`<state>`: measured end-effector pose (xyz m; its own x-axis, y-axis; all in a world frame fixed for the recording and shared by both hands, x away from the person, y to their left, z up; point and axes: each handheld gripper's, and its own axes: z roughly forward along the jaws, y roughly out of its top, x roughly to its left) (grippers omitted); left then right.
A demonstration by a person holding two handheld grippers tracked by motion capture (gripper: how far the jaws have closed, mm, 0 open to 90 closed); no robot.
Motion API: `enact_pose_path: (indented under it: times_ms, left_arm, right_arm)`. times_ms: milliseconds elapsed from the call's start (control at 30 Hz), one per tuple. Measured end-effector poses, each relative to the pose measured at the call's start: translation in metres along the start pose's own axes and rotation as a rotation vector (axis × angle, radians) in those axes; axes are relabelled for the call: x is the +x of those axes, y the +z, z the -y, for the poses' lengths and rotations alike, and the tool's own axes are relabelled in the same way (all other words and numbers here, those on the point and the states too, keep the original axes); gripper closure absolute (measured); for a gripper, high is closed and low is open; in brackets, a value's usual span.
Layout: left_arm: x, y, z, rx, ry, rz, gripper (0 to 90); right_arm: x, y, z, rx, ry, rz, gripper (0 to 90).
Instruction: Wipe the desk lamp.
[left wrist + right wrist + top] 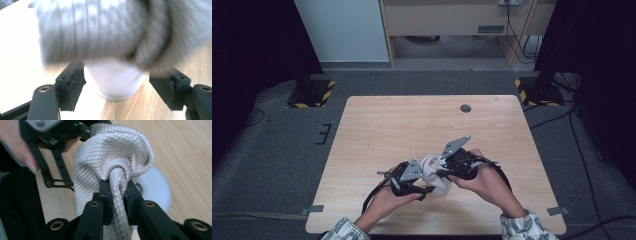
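A white quilted cloth [430, 167] is bunched over a white cup [441, 189] near the table's front middle. In the right gripper view, my right gripper [117, 188] is shut on a twisted neck of the cloth [112, 152], with the cup [155, 187] blurred behind it. In the left gripper view, my left gripper [116, 75] has its jaws spread against either side of the cup [115, 80]. The blurred cloth [100, 30] hangs just above and hides the cup's rim. From above, the left gripper [427, 189] and right gripper [443, 173] meet at the cup.
The wooden table [412, 120] has a dark round hole [465, 108] near its far edge. Beyond the far corners stand two stands with yellow-black striped bases [311, 93] [536, 91]. Cables [579, 150] run over the floor on the right.
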<state>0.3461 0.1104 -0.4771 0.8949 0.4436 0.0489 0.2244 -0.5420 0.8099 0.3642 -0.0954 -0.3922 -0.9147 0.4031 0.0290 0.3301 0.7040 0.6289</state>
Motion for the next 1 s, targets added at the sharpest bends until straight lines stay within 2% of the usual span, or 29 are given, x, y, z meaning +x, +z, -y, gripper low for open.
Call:
enact_pose_path:
  times_ms: [67, 133, 167, 300, 400, 467, 533, 600, 667, 733, 800, 900, 1000]
  left_arm:
    - [0.000, 0.000, 0.000, -0.002, 0.001, 0.002, 27.7]
    - [0.000, -0.001, 0.000, -0.009, -0.002, 0.002, 27.8]
    - [-0.001, 0.000, 0.000, -0.015, -0.003, 0.018, 27.9]
    - [0.000, 0.000, 0.000, -0.003, 0.003, -0.003, 28.2]
    - [-0.001, 0.000, 0.000, -0.003, 0.008, 0.004, 30.5]
    - [-0.002, 0.000, 0.000, -0.004, 0.007, 0.006, 30.6]
    - [-0.001, 0.000, 0.000, -0.004, 0.007, 0.007, 30.4]
    - [-0.001, 0.000, 0.000, -0.004, 0.005, 0.008, 30.4]
    - [-0.001, 0.001, 0.000, -0.004, 0.004, 0.018, 30.2]
    - [-0.001, 0.000, 0.000, 0.000, 0.011, 0.000, 30.0]
    - [-0.001, 0.000, 0.000, 0.000, 0.009, 0.009, 28.7]
    - [-0.002, -0.001, 0.000, -0.004, 0.007, 0.007, 28.9]
    - [-0.002, 0.001, 0.000, -0.003, 0.011, 0.017, 28.9]
  right_arm:
    - [-0.005, -0.003, 0.004, 0.009, 0.026, -0.001, 79.3]
    - [-0.010, -0.008, 0.011, 0.017, 0.028, -0.004, 79.3]
    - [-0.012, -0.011, 0.014, 0.016, 0.034, -0.001, 79.3]
    - [-0.023, -0.020, 0.025, 0.008, 0.074, 0.037, 79.2]
    - [-0.031, -0.019, 0.025, -0.019, 0.098, 0.061, 79.3]
    - [-0.038, -0.015, 0.023, -0.047, 0.116, 0.073, 79.3]
    - [-0.043, -0.007, 0.019, -0.072, 0.132, 0.106, 79.1]
    - [-0.042, -0.001, 0.016, -0.092, 0.122, 0.120, 79.0]
    - [-0.035, 0.004, 0.010, -0.110, 0.096, 0.112, 78.9]
    - [-0.022, 0.011, 0.002, -0.112, 0.054, 0.077, 78.9]
    - [-0.011, 0.015, -0.001, -0.092, -0.002, 0.046, 79.3]
    - [0.000, 0.009, 0.000, -0.068, -0.044, -0.006, 79.2]
    - [0.000, -0.002, 0.008, -0.038, -0.034, -0.011, 79.2]
